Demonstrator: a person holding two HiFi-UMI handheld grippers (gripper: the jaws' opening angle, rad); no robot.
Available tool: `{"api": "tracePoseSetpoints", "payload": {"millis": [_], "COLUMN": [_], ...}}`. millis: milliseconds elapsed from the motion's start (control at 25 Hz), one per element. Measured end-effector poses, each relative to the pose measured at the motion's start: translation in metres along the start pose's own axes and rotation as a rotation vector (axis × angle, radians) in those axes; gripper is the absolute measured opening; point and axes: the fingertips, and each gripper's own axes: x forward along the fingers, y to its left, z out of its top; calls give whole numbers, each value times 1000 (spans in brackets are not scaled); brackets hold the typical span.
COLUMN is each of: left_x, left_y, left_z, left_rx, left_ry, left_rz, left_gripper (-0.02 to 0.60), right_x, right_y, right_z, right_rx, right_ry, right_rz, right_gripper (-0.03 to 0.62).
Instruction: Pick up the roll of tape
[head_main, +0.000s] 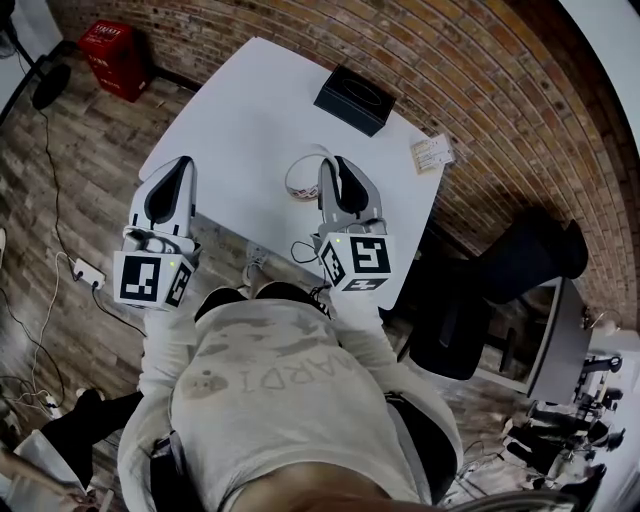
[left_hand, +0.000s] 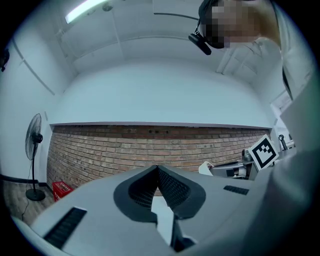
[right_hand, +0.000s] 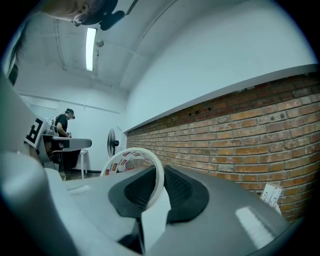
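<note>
Two grippers point level over the near edge of the white worktop (head_main: 250, 125). The right gripper (right_hand: 158, 172) has its jaws clamped on the roll of tape (right_hand: 131, 159). The dark ribbed pads pinch one side of the ring's wall, one pad inside the hoop and one outside. The roll is a thin white ring standing on edge. Its inner face carries small red and dark printed labels, and its outer face is plain white. Most of the hoop sticks out ahead and to the left of the jaws. In the head view the roll shows as a pale loop just left of that gripper's tips. The left gripper (left_hand: 157, 171) has its jaws together on nothing. A black box (head_main: 355, 98) lies at the worktop's far end.
</note>
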Motion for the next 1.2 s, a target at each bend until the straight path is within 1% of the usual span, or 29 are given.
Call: {"api": "tracePoseSetpoints", "payload": {"millis": [560, 840, 1200], "left_x": [-4, -5, -13], "left_y": [-15, -17, -18], "left_z": [1, 2, 4], "left_rx": [0, -4, -6], "left_ry": [0, -4, -14], "left_rz": [-22, -32, -27], "left_gripper": [6, 6, 6], "right_x": [-23, -26, -32], "right_y": [1, 3, 7], "right_z": [23, 25, 28], "right_rx": [-56, -61, -64], "right_ry": [-79, -86, -98], "right_rz": [-28, -32, -32], "right_gripper": [64, 63, 63]}}
